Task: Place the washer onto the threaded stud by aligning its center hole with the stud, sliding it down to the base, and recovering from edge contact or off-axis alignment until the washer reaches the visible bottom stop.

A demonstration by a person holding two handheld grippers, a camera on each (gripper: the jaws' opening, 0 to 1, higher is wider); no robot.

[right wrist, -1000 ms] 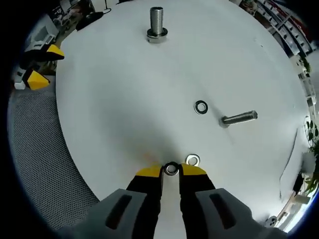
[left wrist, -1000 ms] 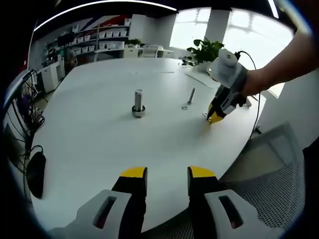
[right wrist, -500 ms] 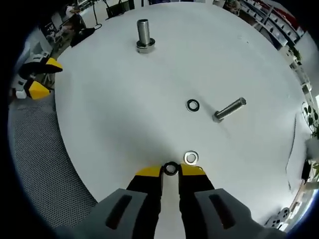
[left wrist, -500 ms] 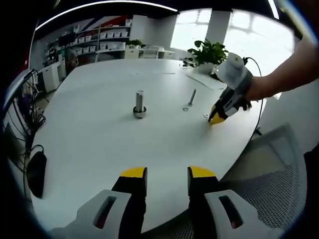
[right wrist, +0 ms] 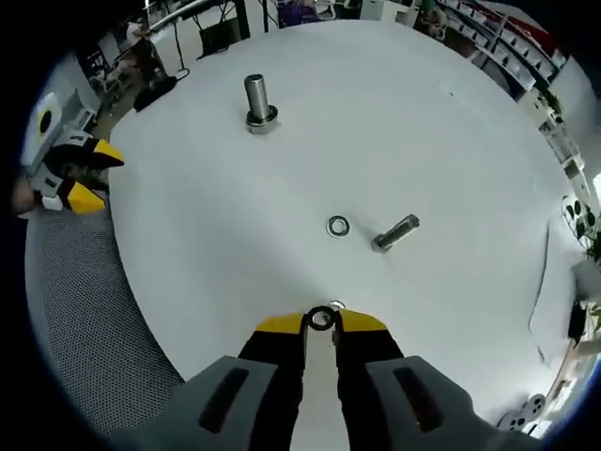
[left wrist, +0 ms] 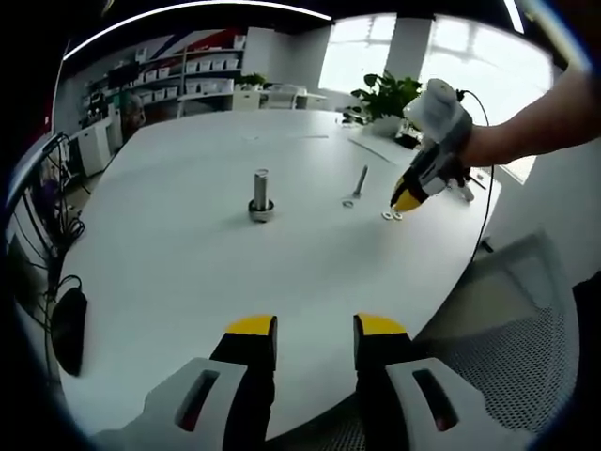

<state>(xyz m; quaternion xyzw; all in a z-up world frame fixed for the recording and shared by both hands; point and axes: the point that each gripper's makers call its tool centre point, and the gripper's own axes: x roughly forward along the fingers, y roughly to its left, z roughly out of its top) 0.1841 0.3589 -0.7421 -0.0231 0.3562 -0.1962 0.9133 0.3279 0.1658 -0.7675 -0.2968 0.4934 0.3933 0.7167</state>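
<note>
- Right gripper [right wrist: 320, 322] clamped on washer [right wrist: 321, 318], pinched edge-on between yellow tips, lifted clear of table [right wrist: 207, 235].
- 2nd washer [right wrist: 336, 305] just beyond tips, flat on table; 3rd washer [right wrist: 338, 226] farther out, just beside loose bolt [right wrist: 396, 233] lying on its side.
- Stud [right wrist: 256, 99] upright on its base, well apart, up-left in right gripper view.
- Left gripper [left wrist: 315, 326] jaws apart, holding nothing, low over near table edge.
- Risks, judged: thin edge grip → washer could twist or slip out during carry; tilted washer likely catches stud top or threads, hole off-axis → jam before bottom stop.
- Vs 1 s ago: washer was at table level beside its neighbour, now raised; in left gripper view right gripper sits higher.
</note>
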